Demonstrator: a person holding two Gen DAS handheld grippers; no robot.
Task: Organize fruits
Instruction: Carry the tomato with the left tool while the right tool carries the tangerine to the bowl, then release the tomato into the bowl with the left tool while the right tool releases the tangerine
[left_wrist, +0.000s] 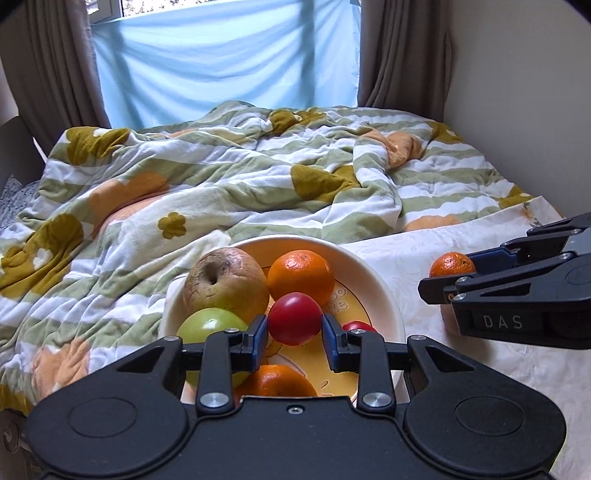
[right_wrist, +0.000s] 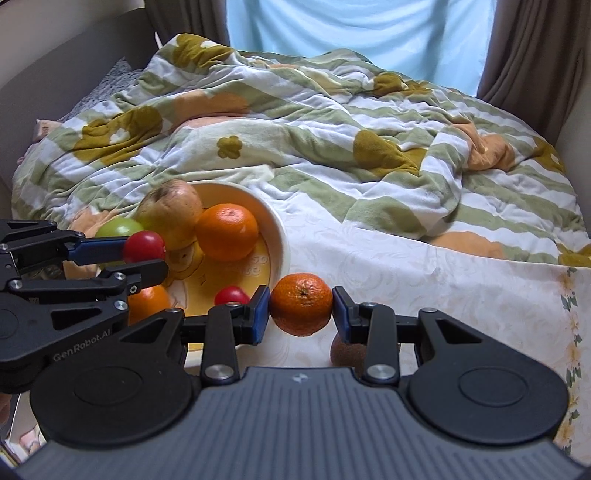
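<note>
1. While both fruits are held clear of the bed, we see the small red fruit (left_wrist: 294, 318) pinched between the pads of the left tool (left_wrist: 294, 334), over the bowl (left_wrist: 384, 295); the mandarin (right_wrist: 301, 309) is clamped in the right tool (right_wrist: 301, 314), just beside the bowl's rim, over the white cloth (right_wrist: 443, 288).
2. Both fruits are nearly round, so we can name no long axis; the mandarin's stem dimple faces up toward the camera.
3. We judge the task well along: the bowl already holds a brownish apple (left_wrist: 225, 282), a green apple (left_wrist: 208, 326), two oranges, the nearer (left_wrist: 301, 277), and another red fruit (left_wrist: 358, 326).
4. Left to do, as we read it: set down both carried fruits, and a brown fruit (right_wrist: 345, 352) lies on the cloth under the right tool.
5. Beyond lies the rumpled blanket (left_wrist: 221, 177).
</note>
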